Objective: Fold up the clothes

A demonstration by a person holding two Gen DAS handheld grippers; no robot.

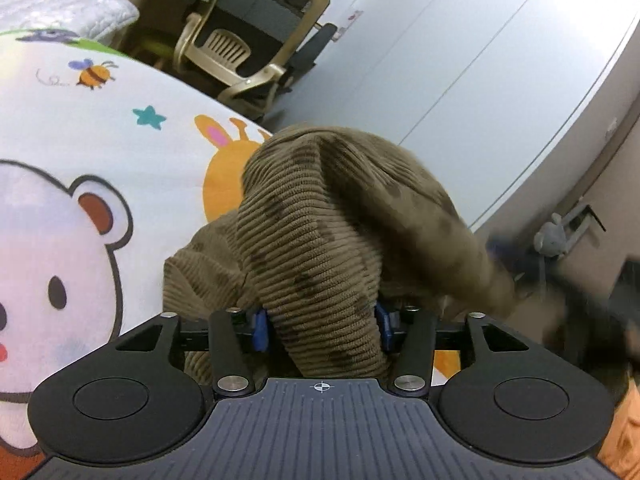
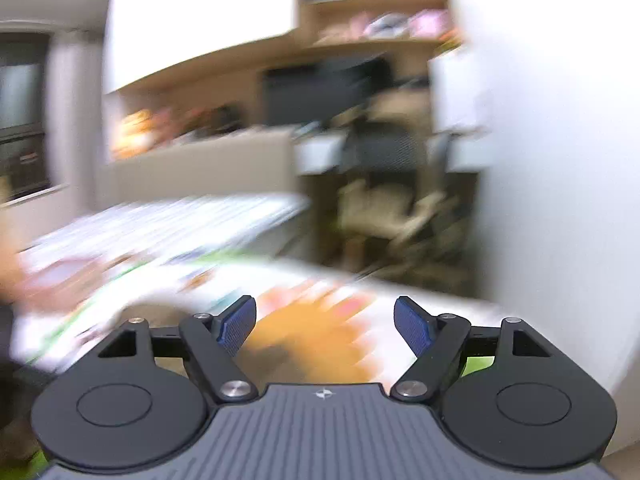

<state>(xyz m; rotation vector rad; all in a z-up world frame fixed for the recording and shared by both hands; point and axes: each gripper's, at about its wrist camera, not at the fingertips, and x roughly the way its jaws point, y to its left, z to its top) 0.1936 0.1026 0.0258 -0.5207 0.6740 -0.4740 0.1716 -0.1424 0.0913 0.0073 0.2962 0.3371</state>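
A brown corduroy garment [image 1: 320,240] is bunched and held up above the cartoon-print bed sheet [image 1: 100,128] in the left wrist view. My left gripper [image 1: 322,326] is shut on a thick fold of it; the cloth covers most of both blue pads. The garment's far end hangs off to the right, blurred. My right gripper [image 2: 325,326] is open and empty, its blue pads [image 2: 238,326] wide apart above the sheet [image 2: 304,320]. The right wrist view is heavily motion-blurred and the garment does not show there.
An office chair [image 1: 244,40] stands past the bed's far edge, next to a white wardrobe [image 1: 460,60]. A folded white quilt [image 1: 52,4] lies at the bed's far left. The right wrist view shows blurred shelves [image 2: 380,20] and a desk with a chair [image 2: 384,184].
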